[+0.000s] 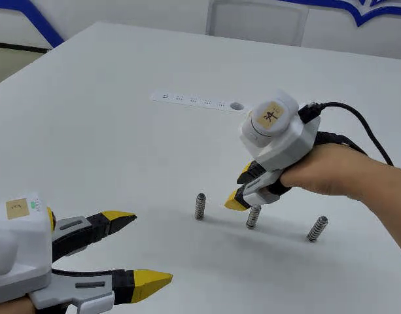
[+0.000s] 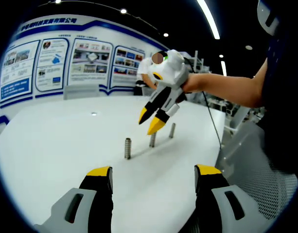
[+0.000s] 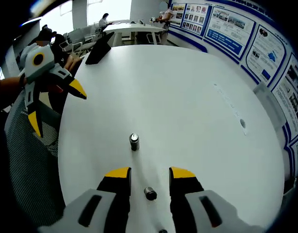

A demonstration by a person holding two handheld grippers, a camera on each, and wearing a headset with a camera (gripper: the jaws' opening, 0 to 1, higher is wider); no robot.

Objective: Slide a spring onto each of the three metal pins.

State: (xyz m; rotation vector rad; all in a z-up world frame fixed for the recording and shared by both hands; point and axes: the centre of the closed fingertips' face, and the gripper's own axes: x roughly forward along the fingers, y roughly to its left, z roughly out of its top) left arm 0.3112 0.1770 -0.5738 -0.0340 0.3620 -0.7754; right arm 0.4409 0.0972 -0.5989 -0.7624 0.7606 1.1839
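Three springs stand upright on their pins in a loose row on the white table (image 1: 89,131), near the right side: the left spring (image 1: 200,206), the middle spring (image 1: 253,216) and the right spring (image 1: 317,228), which leans a little. They are well apart from one another.

The right gripper (image 1: 241,187) hangs just over the middle spring and points down and left. In the right gripper view its yellow-tipped jaws are apart, the middle spring's top shows in the gap between them, and neither jaw touches it.

The left gripper (image 1: 142,248) is at the near left, well clear of the row. Its jaws are spread wide around nothing.

Farther back on the table lies a white power strip (image 1: 197,101). A black cable (image 1: 357,121) runs from the right gripper over the person's forearm.
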